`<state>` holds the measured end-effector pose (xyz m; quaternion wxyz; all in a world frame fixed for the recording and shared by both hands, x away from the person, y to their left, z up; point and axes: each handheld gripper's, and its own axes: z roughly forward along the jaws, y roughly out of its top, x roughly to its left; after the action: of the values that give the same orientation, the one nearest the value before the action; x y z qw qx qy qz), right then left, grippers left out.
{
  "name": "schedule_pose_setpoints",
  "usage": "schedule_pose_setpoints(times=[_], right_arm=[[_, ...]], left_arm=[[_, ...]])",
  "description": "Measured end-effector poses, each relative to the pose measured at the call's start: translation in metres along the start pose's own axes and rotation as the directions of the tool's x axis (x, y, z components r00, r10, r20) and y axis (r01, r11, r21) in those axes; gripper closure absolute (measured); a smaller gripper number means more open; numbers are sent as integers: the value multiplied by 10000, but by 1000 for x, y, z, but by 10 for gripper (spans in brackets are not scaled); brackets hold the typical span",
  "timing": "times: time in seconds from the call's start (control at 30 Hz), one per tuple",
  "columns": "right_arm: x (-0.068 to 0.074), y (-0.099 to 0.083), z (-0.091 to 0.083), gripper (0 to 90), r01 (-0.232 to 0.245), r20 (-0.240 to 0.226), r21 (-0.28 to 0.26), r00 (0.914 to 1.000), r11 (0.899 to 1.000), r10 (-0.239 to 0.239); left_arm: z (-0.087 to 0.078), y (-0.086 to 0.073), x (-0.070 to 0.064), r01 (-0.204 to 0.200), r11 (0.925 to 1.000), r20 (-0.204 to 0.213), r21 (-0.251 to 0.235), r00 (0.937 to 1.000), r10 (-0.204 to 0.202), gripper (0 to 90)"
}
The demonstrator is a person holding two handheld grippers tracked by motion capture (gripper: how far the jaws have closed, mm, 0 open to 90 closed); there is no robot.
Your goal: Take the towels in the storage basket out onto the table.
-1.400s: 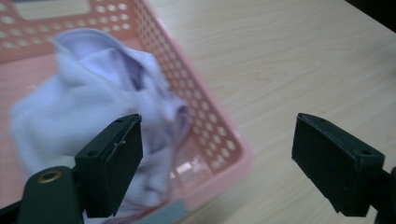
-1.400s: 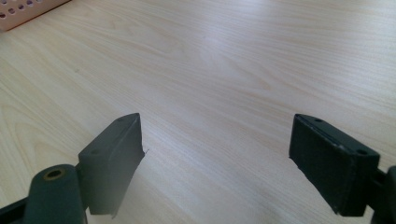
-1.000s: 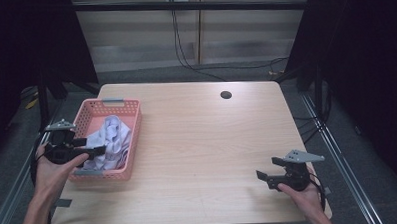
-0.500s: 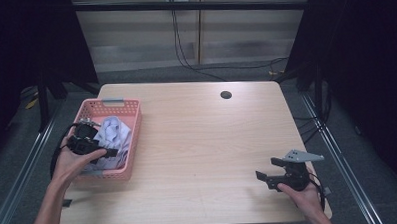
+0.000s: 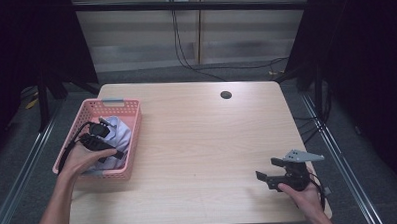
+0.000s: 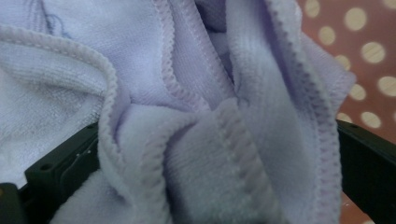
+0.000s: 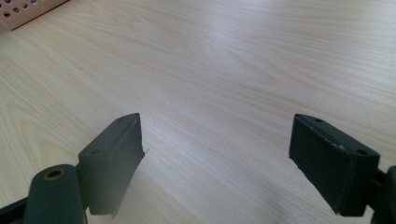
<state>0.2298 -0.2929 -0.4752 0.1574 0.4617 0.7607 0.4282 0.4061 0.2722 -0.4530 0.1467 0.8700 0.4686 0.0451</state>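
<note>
Lavender cloth (image 6: 196,116) covers the left gripper (image 6: 210,186) jaws' inner faces (basket floor mostly hidden).

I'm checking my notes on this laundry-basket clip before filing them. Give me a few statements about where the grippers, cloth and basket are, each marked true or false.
1. The left gripper is down inside the pink basket. True.
2. The lavender cloth lies spread flat on the bare table. False: it is bunched up in the basket, with folds between the left gripper's open jaws.
3. The right gripper is shut on a corner of the cloth. False: its jaws stand wide apart over the bare wooden table, holding nothing.
4. The basket sits at the table's left side. True.
5. The right gripper is near the table's front right corner. True.
</note>
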Motion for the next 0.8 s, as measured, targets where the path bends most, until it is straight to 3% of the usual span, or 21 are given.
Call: schedule_pose_setpoints(times=[0.03,0.1,0.27,0.3,0.33,0.37,0.57,0.63,0.67,0.7,0.8], right_arm=[[0,0,0,172,0,0,0,10000,10000,0],[0,0,0,172,6,-7,25,10000,10000,-6],[2,0,-1,172,48,-27,78,10000,10000,-48],[2,0,-1,172,41,-39,74,10000,10000,-40],[2,0,-1,172,41,-39,74,10000,10000,-40],[2,0,-1,172,43,-107,76,9999,10000,-43],[2,0,-1,174,36,-131,95,9999,9999,-35],[2,0,-1,177,55,-191,79,9998,10000,-54],[2,0,-1,177,61,-217,82,9997,9999,-59],[2,0,-1,177,75,-235,114,9997,9999,-73],[2,0,-1,178,44,-223,107,9997,9999,-42]], left_arm=[[0,0,0,0,10000,0,0,10000,0,0],[7,4,-2,-286,9987,-518,418,9982,308,0],[11,7,-2,-124,9972,-948,742,9953,195,0],[16,9,-1,-169,9939,-1307,1091,9909,312,0],[16,9,-1,-169,9939,-1307,1091,9909,312,0],[19,12,-1,-215,9896,-1545,1424,9870,437,0],[23,15,3,42,9868,-1568,1622,9874,216,2],[15,13,7,147,9911,-1882,1323,9821,106,172],[11,11,11,147,9941,-1941,1078,9810,66,290],[10,9,13,344,9952,-1841,915,9828,-170,349],[8,6,13,84,9975,-1903,707,9817,52,392]])
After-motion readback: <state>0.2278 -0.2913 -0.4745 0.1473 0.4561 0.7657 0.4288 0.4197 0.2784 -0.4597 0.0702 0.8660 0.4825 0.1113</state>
